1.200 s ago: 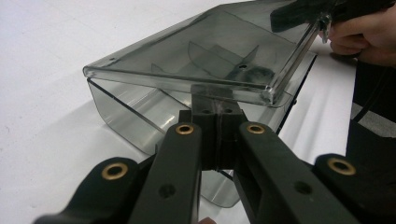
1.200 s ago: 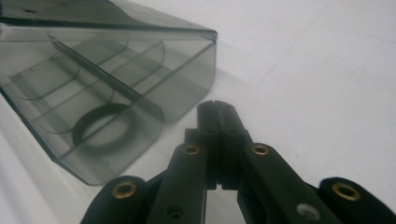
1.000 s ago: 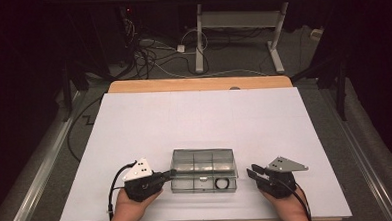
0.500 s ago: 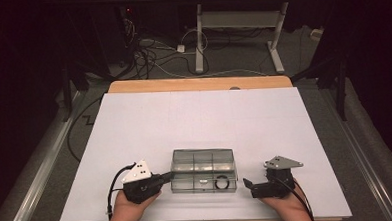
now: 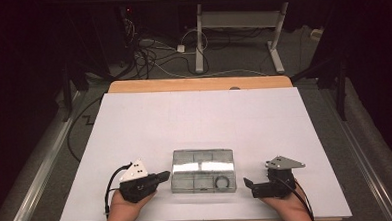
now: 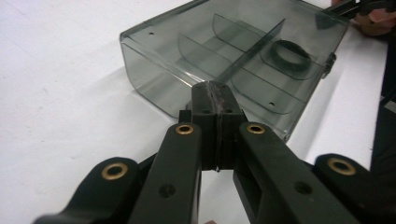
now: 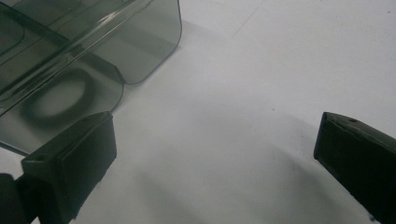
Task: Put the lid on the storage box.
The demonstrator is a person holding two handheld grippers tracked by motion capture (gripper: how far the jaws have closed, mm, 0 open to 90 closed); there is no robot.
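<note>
My smoky clear box (image 5: 203,170), lid shut and split into compartments with a black ring (image 5: 222,181) in the one nearest my right side, sits on the white bench (image 5: 194,118) between my left tool (image 5: 162,176), pinched shut at its end wall, and my right tool (image 5: 248,184), whose jaws have just been opening and stand wide, nothing between them.

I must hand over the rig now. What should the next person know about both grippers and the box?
Left gripper: shut, empty, tips at the left end of the box.
Right gripper: jaws just opened wide, nothing between them, just off the box's right end.
Box: smoky clear plastic, with dividers, lid closed, near the front edge of the white table. A black ring lies in its near right compartment.
Done: right gripper's jaws opened.
Left: probably opening or moving the box.
</note>
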